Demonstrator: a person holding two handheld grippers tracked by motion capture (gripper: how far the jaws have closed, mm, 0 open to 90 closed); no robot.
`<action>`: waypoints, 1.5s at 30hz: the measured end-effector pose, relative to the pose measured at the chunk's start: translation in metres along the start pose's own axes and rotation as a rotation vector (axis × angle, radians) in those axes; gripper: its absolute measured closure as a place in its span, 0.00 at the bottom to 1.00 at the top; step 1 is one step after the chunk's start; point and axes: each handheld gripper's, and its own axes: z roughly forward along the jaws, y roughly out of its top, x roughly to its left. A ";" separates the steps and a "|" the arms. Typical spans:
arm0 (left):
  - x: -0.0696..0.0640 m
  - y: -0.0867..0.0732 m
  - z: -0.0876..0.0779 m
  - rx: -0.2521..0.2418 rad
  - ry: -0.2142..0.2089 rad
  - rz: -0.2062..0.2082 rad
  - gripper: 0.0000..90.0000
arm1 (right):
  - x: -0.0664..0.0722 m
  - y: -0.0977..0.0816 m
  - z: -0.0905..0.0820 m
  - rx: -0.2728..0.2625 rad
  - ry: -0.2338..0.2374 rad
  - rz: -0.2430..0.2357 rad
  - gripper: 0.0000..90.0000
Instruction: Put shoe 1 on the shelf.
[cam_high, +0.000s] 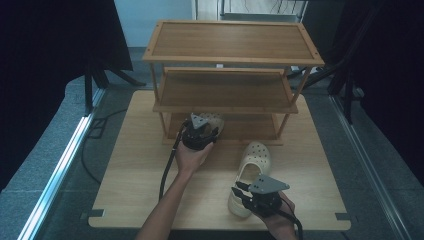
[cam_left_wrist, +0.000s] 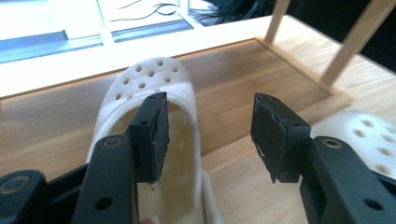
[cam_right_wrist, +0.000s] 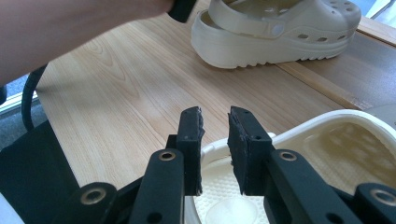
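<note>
One cream clog (cam_high: 214, 120) (cam_left_wrist: 149, 79) (cam_right_wrist: 280, 32) lies across the front edge of the wooden rack's (cam_high: 230, 42) bottom shelf, toe pointing in. My left gripper (cam_high: 206, 128) (cam_left_wrist: 210, 135) is open at its heel. One pad sits inside the shoe's opening, the other outside, and the side wall stands free between them. The second cream clog (cam_high: 252, 162) (cam_left_wrist: 364, 135) (cam_right_wrist: 350, 149) lies on the table (cam_high: 135, 165) nearer the person. My right gripper (cam_high: 238, 193) (cam_right_wrist: 215, 149) is at its heel, jaws narrow, shut on the heel rim.
The rack has three shelves; the top and middle ones are bare. Its slim uprights (cam_left_wrist: 355, 42) stand just right of the shelved clog. A black cable (cam_high: 167, 170) trails from the left gripper across the table. Dark drapes hang at both sides.
</note>
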 end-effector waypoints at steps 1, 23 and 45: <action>-0.001 0.000 -0.006 -0.003 -0.011 0.004 0.52 | 0.000 0.000 0.000 0.000 0.001 -0.001 0.82; 0.031 -0.050 -0.090 0.015 -0.094 -0.016 0.81 | 0.000 0.000 0.000 0.000 0.001 0.003 0.81; 0.044 -0.093 -0.092 0.150 -0.164 -0.012 1.00 | -0.004 -0.002 -0.002 0.003 -0.005 0.010 0.81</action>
